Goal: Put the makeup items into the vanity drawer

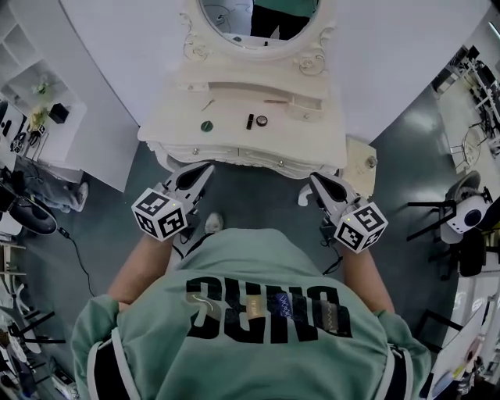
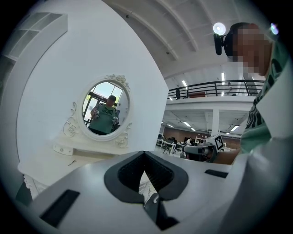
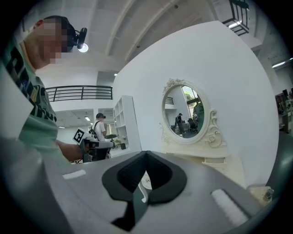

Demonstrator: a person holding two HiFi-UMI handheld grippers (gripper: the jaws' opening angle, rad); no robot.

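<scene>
The white vanity (image 1: 312, 137) stands ahead of me under its oval mirror (image 1: 258, 23). Its front drawers (image 1: 234, 153) are closed. Lying on its top are a round green item (image 1: 206, 125), a dark lipstick (image 1: 250, 121), a round compact (image 1: 262, 120) and two thin pencils (image 1: 275, 101). My left gripper (image 1: 203, 170) hangs in front of the drawers at the left, shut and empty, its jaws (image 2: 144, 155) together. My right gripper (image 1: 315, 182) hangs at the right front corner, also shut and empty (image 3: 146, 153). Both are short of the vanity and touch nothing.
A small white side stand (image 1: 361, 168) sits against the vanity's right end. A white shelf unit (image 1: 39, 101) stands to the left, chairs (image 1: 461, 223) to the right. A cable (image 1: 78, 250) runs over the grey floor. Another person (image 3: 98, 128) stands far off.
</scene>
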